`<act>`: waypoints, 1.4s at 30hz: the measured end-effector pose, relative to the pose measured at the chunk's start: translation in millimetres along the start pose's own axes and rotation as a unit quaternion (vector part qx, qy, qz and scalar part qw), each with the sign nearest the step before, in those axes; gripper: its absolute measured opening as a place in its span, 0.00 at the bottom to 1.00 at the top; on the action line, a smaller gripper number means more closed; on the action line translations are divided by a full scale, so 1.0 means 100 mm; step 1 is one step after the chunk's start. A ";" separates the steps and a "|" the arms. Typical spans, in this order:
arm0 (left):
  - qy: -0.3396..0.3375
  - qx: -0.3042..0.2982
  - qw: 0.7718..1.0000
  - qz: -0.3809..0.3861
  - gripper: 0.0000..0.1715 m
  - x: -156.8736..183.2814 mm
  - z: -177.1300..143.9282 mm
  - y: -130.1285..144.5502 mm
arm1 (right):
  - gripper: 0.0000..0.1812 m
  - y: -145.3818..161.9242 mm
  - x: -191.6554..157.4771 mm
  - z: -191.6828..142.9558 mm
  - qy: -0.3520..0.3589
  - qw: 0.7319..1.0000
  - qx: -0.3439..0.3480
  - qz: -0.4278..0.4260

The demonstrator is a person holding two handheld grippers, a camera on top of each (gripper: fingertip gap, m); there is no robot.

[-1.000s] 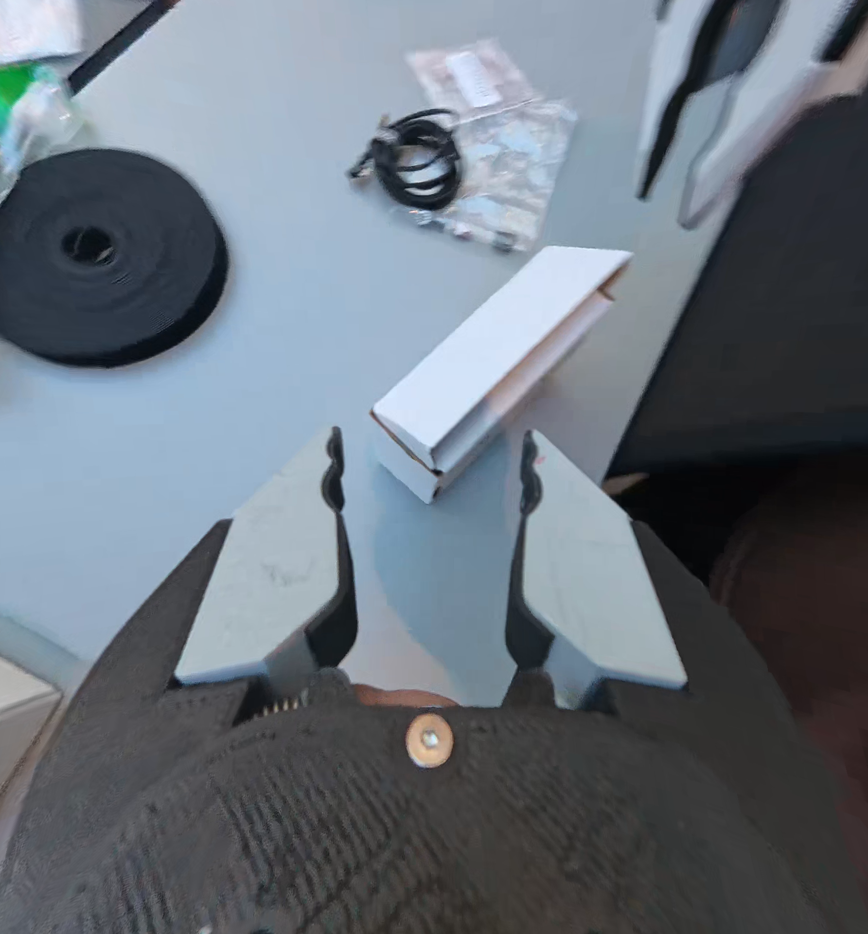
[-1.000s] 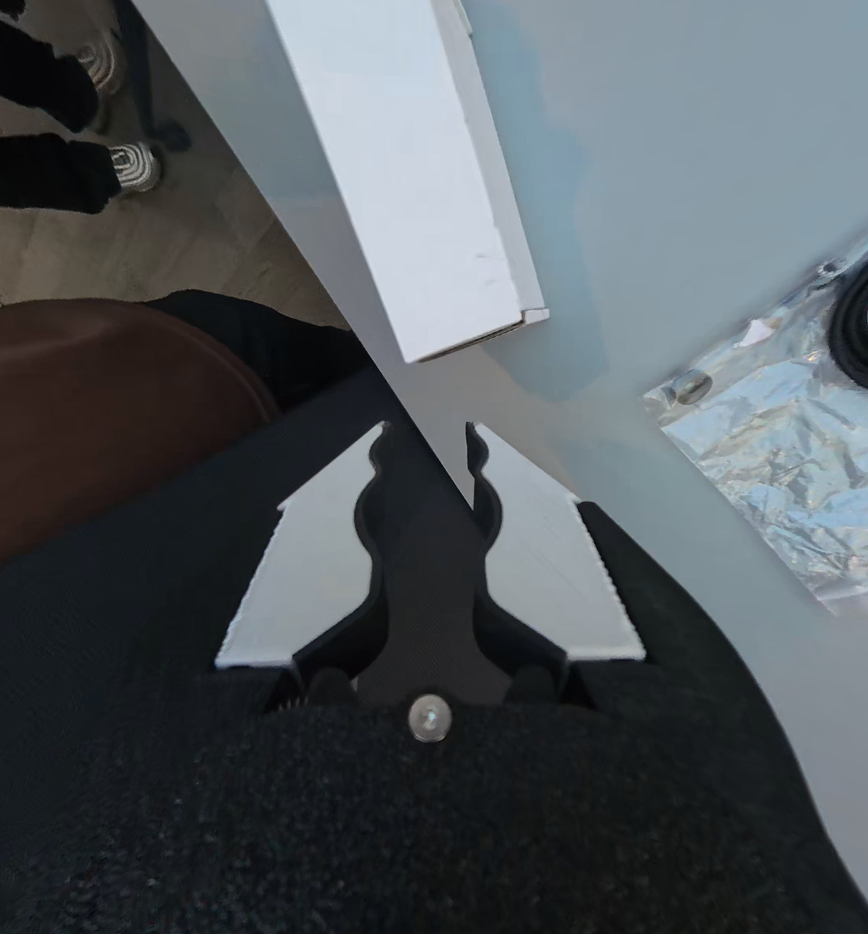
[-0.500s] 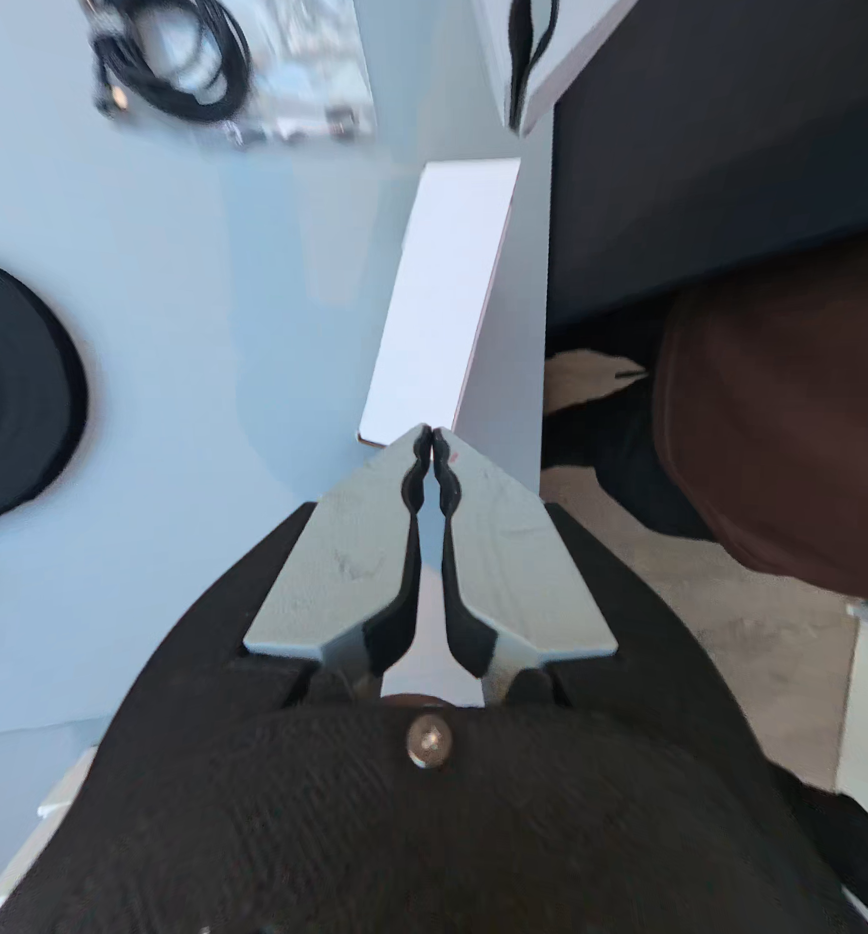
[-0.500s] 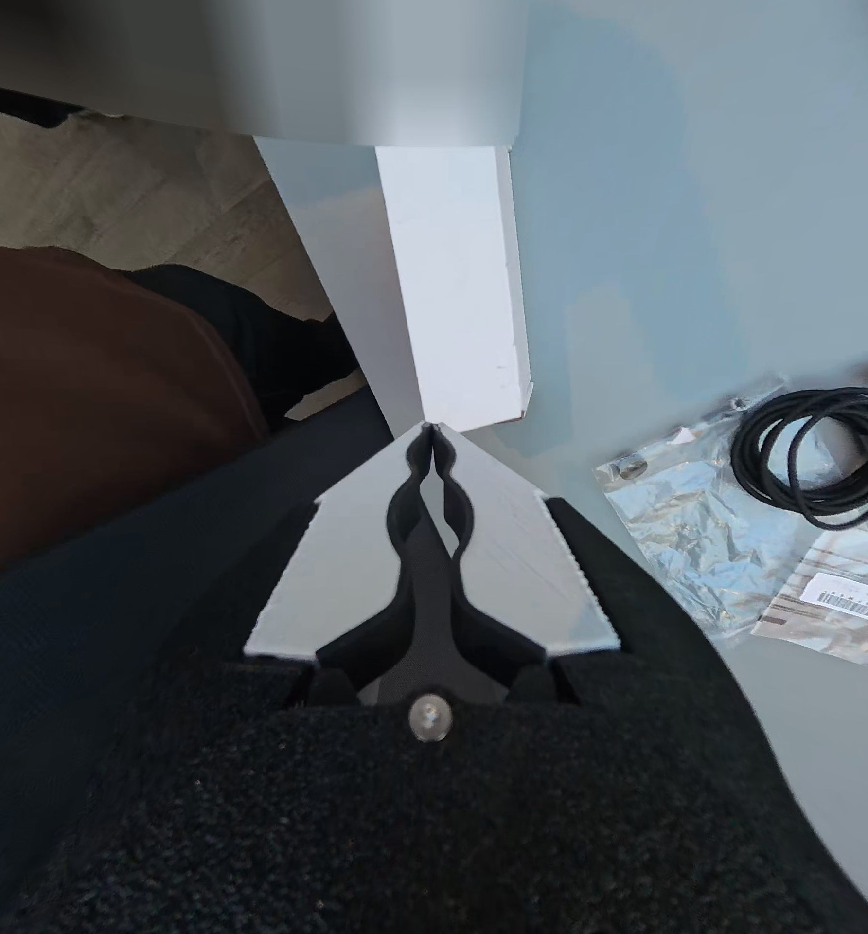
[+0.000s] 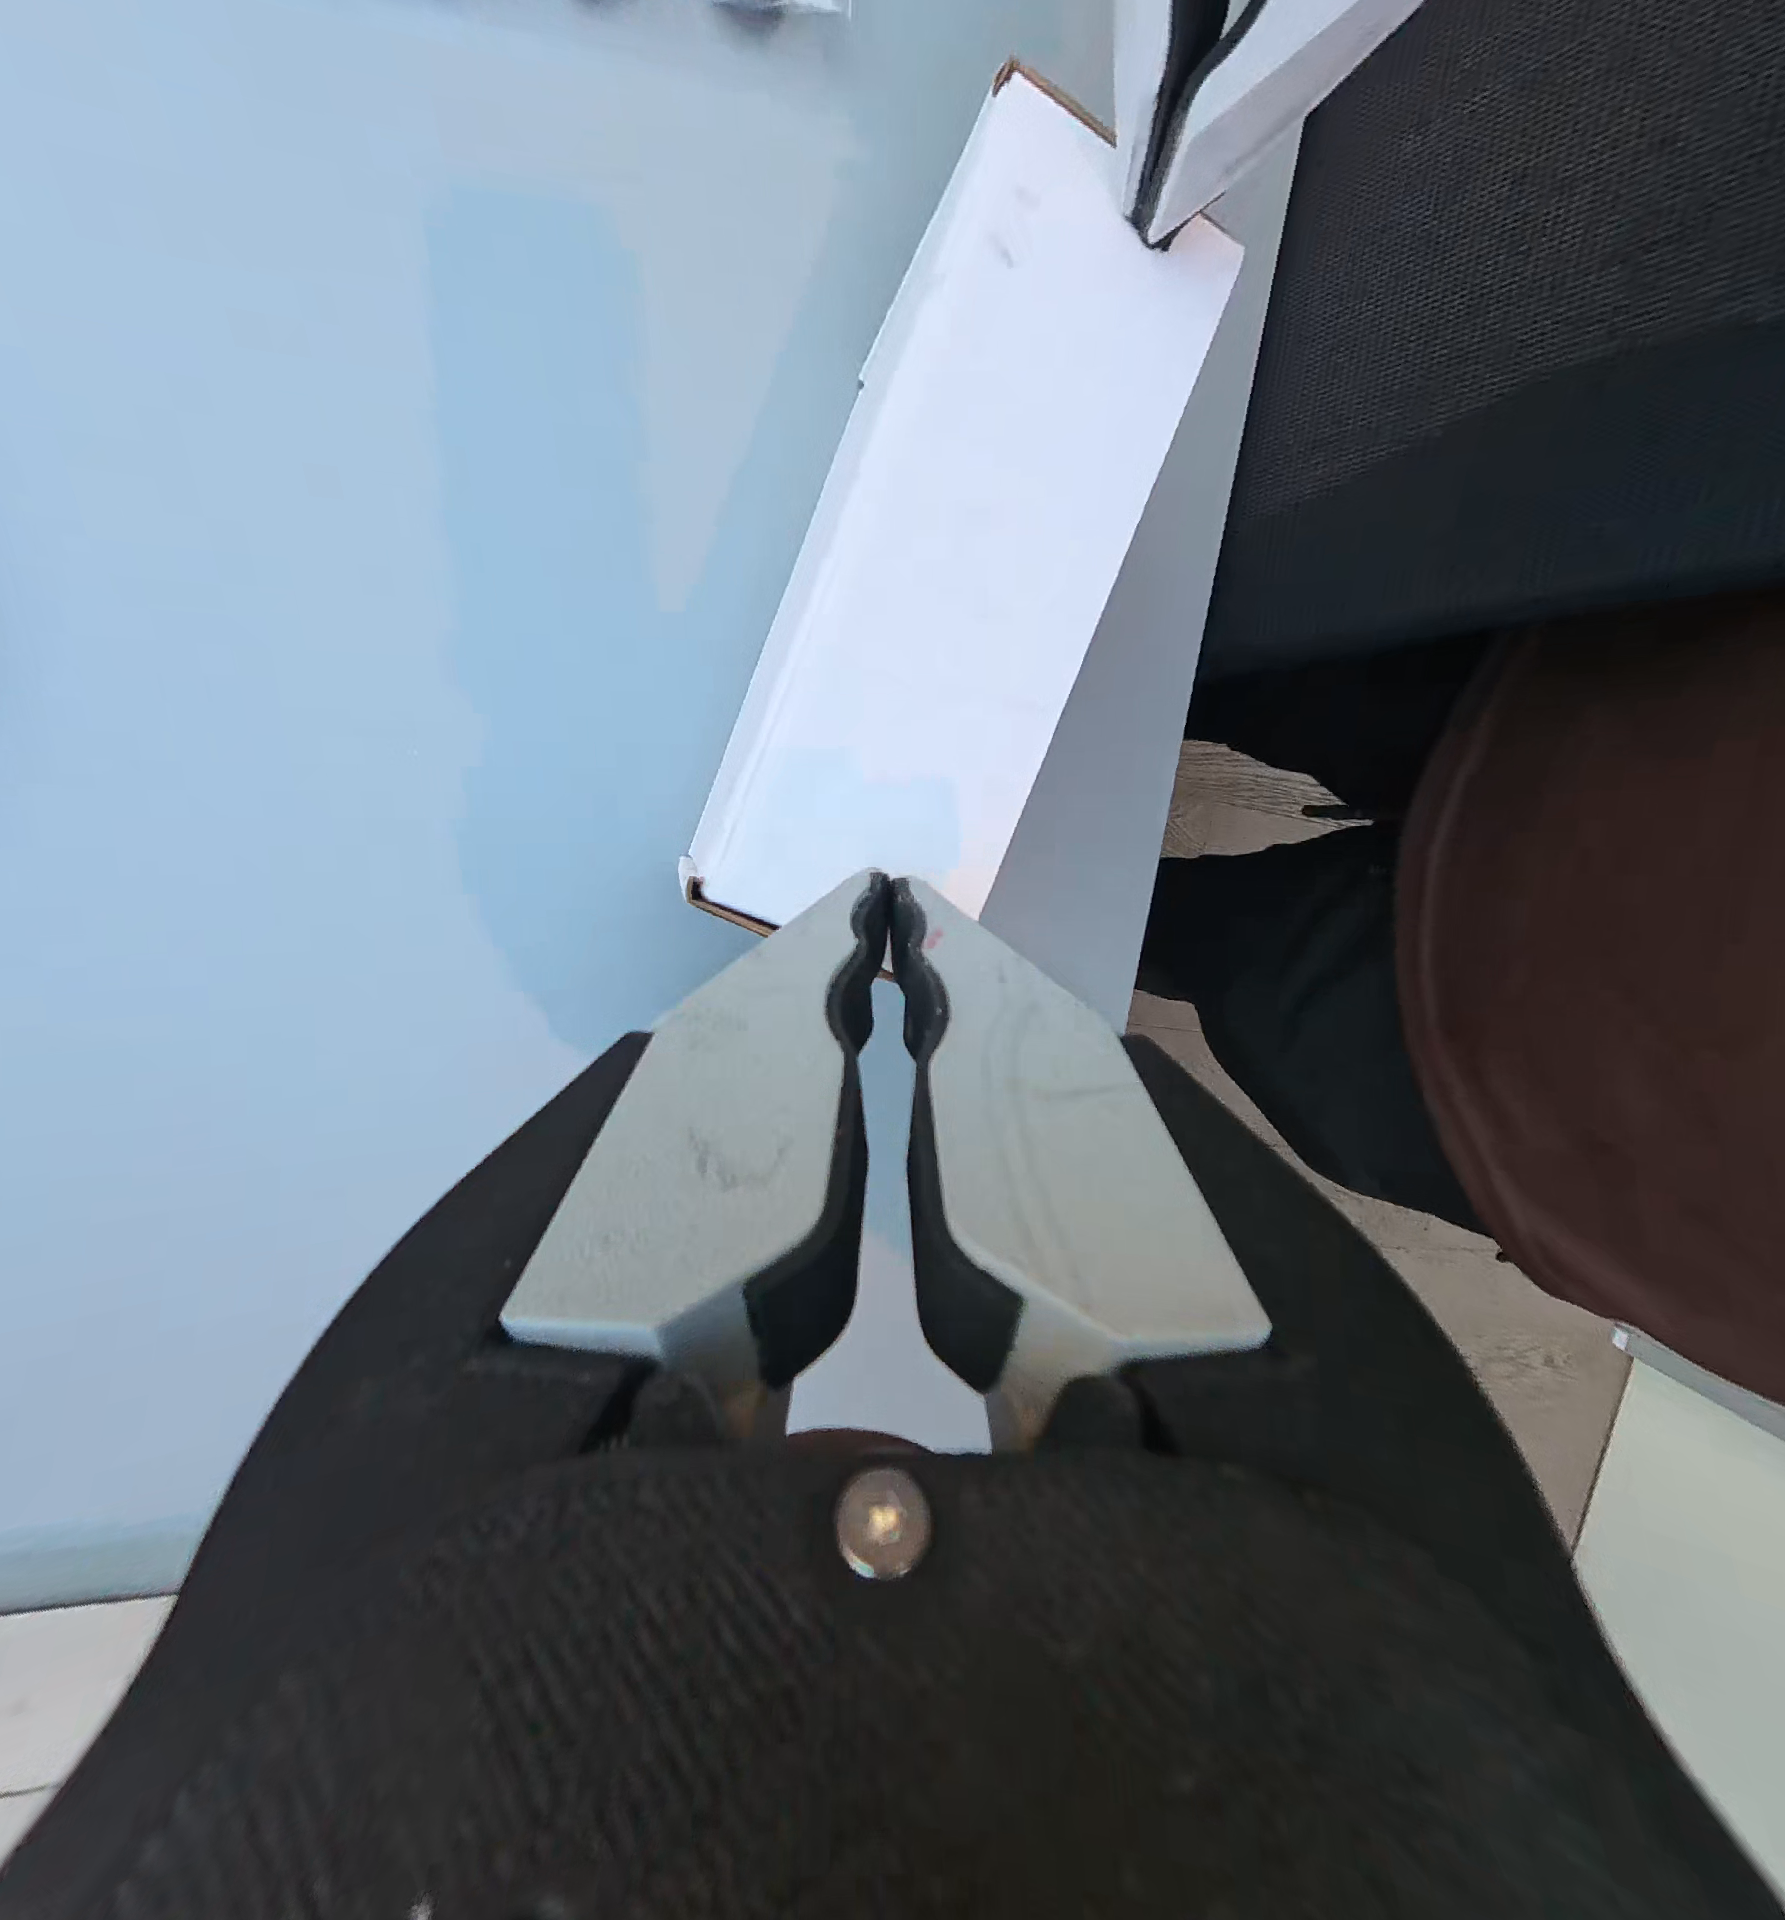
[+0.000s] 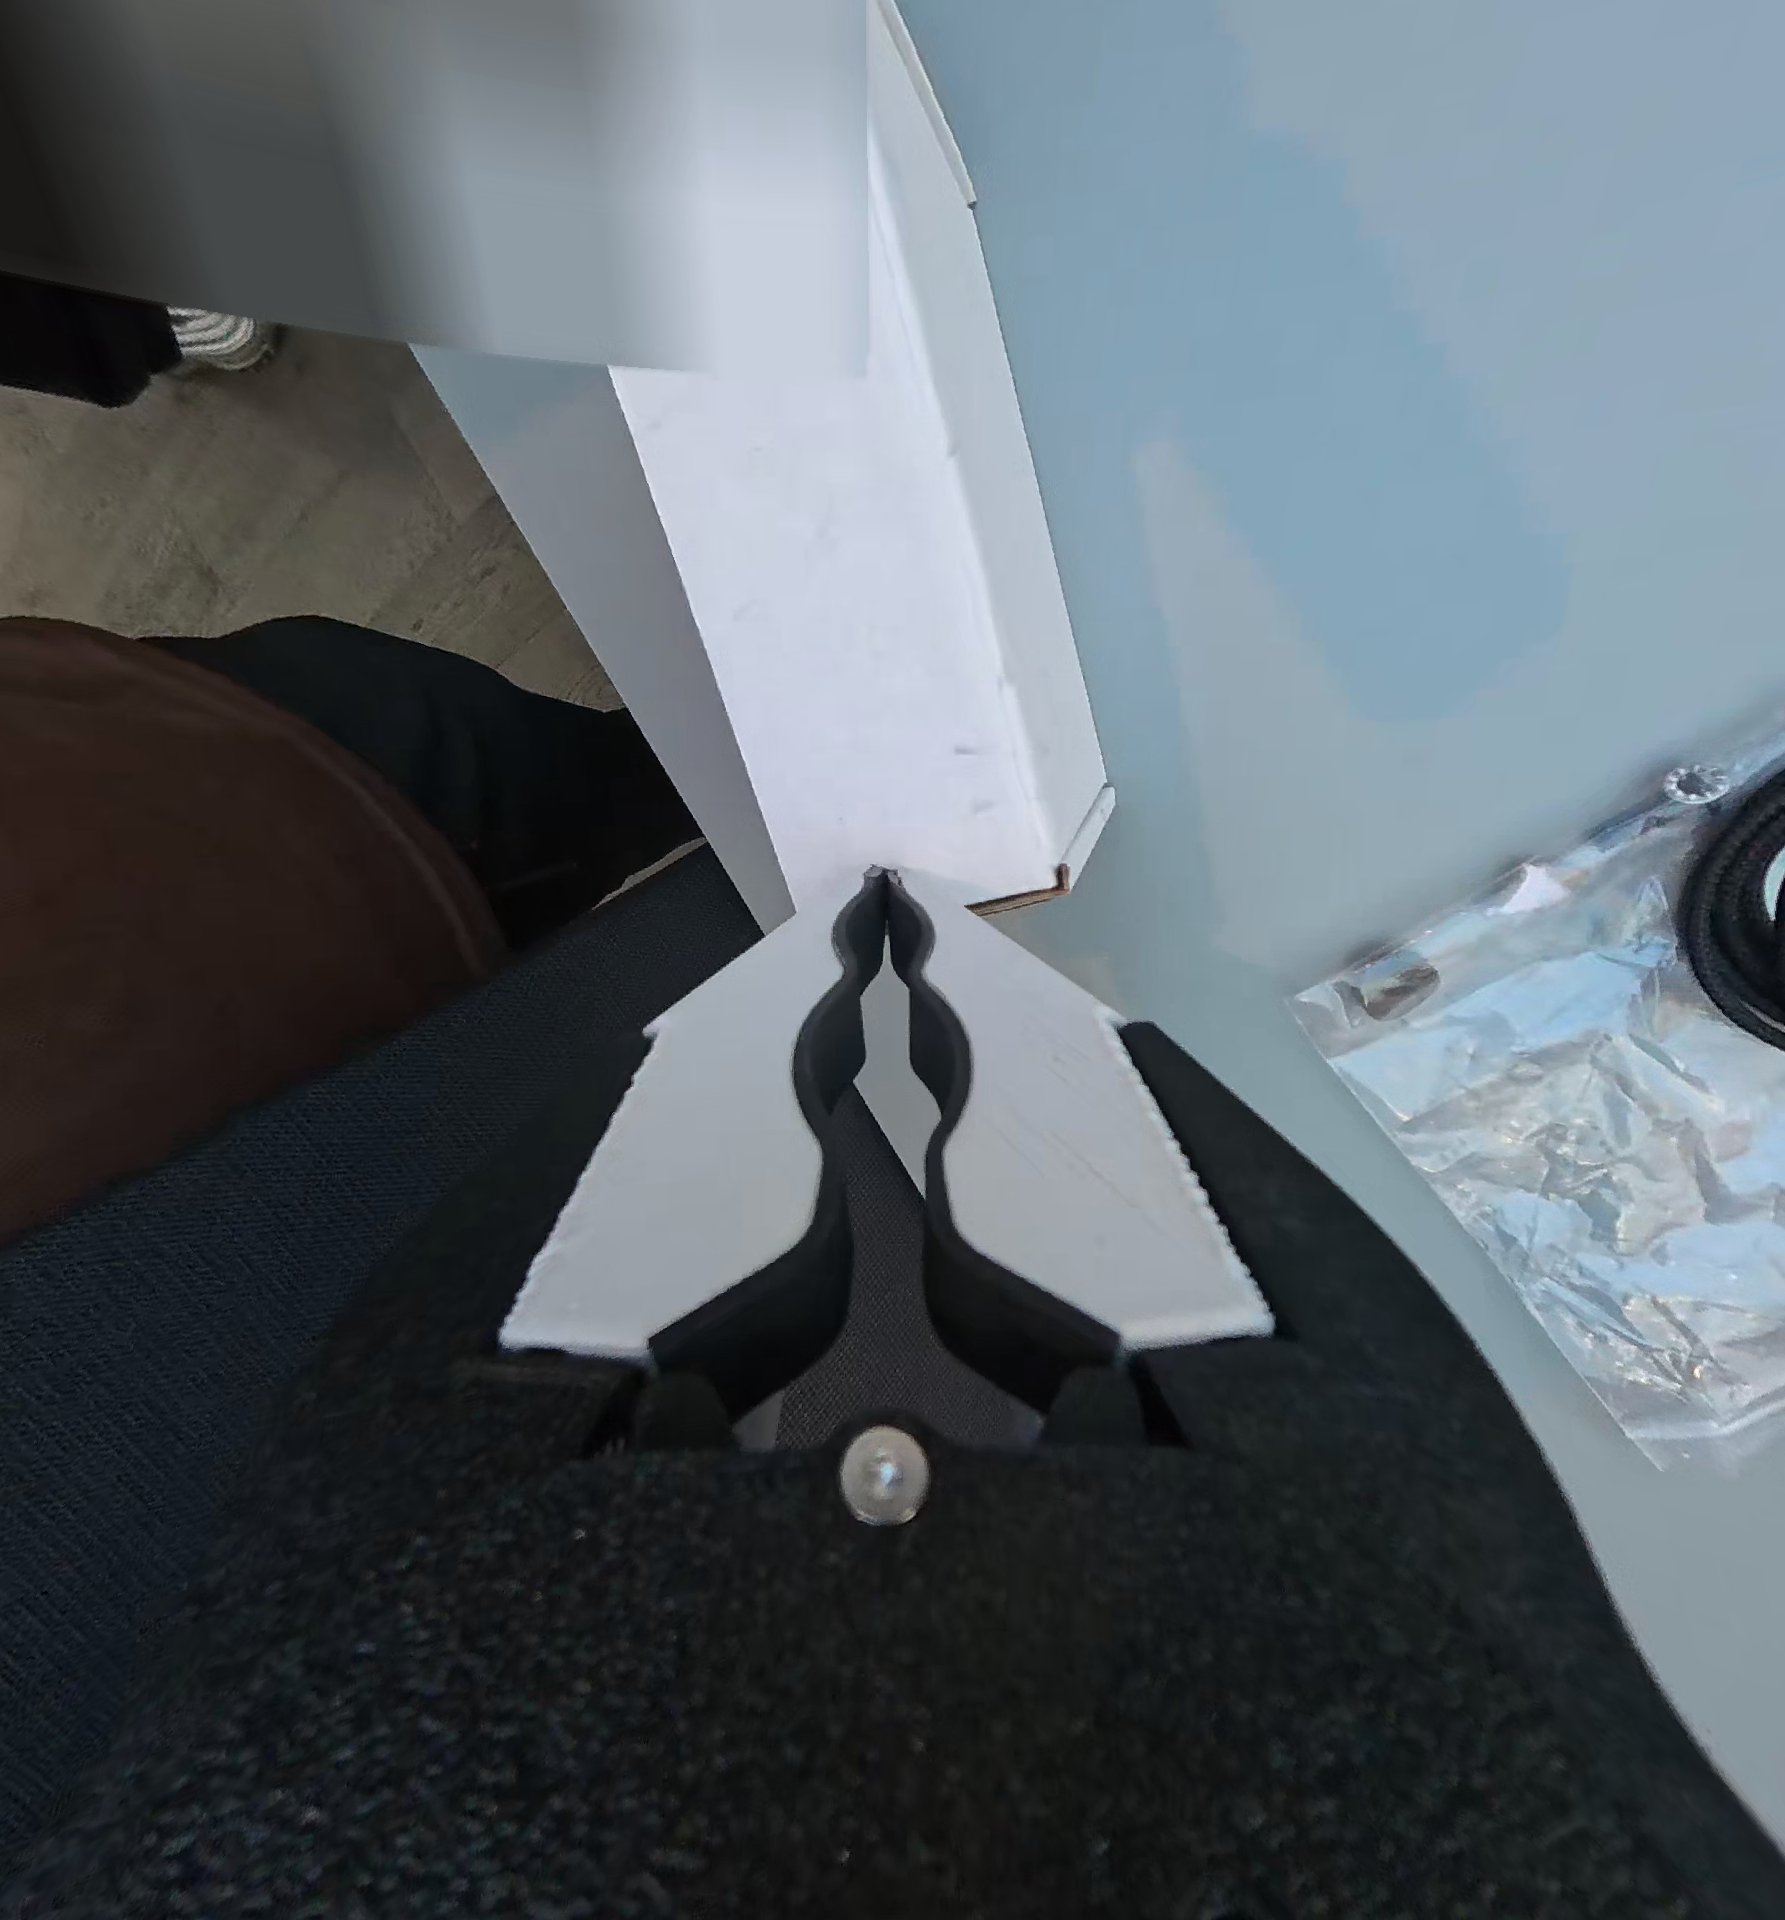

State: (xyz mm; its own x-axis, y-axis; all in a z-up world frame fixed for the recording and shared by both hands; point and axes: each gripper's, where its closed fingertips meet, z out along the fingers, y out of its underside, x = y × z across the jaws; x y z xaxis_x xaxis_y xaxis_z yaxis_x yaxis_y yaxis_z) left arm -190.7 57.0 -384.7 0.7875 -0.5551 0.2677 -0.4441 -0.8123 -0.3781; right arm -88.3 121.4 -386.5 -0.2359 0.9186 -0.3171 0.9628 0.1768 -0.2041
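A long white cardboard box [image 5: 971,520] lies along the edge of the pale blue-grey table [image 5: 348,623]. My left gripper [image 5: 888,894] is shut, its tips pinched on the box's near end edge. The right gripper's fingers [image 5: 1168,156] show at the box's far end. In the right wrist view, my right gripper [image 6: 885,878] is shut with its tips on the other end edge of the box [image 6: 836,623]. The box's far end there is hidden by a blurred patch.
A crumpled clear plastic bag [image 6: 1594,1143] and a coiled black cable [image 6: 1771,935] lie on the table [image 6: 1387,416] to the right of the box. A person in brown clothing [image 5: 1646,987] and a dark mesh chair [image 5: 1594,312] are just past the table edge. The grippers' ends are close to 12 centimetres from one another.
Both grippers closed from open onto the box's two ends. Since half a second ago the box looks larger and nearer in both views; both jaws stay shut.
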 end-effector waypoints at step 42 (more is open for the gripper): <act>-0.633 0.078 0.693 0.335 0.41 0.20 -1.60 0.07 | 0.42 -1.30 -0.95 -0.87 -0.448 0.810 0.241 0.292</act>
State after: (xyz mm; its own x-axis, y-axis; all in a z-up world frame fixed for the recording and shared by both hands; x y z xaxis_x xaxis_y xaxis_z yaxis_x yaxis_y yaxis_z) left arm -246.4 12.0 -239.9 0.2143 -0.1159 -0.9699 -0.9174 -0.3647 -0.1591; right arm -179.3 42.0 -249.3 0.0332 0.1334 -0.9905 0.8326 -0.5520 -0.0465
